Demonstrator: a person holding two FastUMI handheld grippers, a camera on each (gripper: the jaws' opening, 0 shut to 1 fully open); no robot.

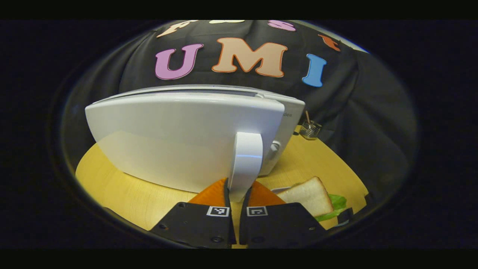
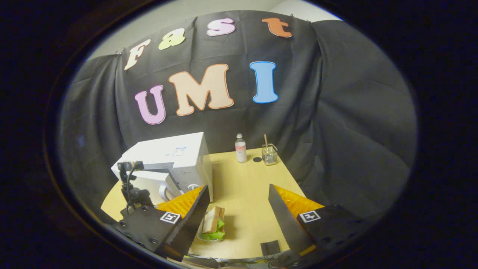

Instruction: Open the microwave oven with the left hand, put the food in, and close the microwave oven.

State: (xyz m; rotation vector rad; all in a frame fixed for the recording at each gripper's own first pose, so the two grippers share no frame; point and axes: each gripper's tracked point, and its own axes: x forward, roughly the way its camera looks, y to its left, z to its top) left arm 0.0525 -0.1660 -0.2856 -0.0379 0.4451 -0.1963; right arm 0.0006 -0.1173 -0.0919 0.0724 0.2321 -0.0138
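Note:
The white microwave (image 2: 171,153) stands at the table's left. Its door (image 1: 179,138) is swung partly away from the body. My left gripper (image 1: 236,194) is shut on the door's white upright handle (image 1: 244,160), one finger on each side. In the right gripper view the left gripper (image 2: 130,186) shows at that door. The food is a sandwich (image 2: 213,223) of white bread and green lettuce, lying on the table just right of the microwave; the sandwich (image 1: 308,194) is near my left fingers. My right gripper (image 2: 238,186) hangs open above the table, holding nothing.
On the yellow wooden table (image 2: 246,194), a small bottle (image 2: 241,148) and a glass (image 2: 269,154) with a stick in it stand at the far edge. A dark round lid (image 2: 257,159) lies between them. A small dark block (image 2: 269,247) sits at the near edge.

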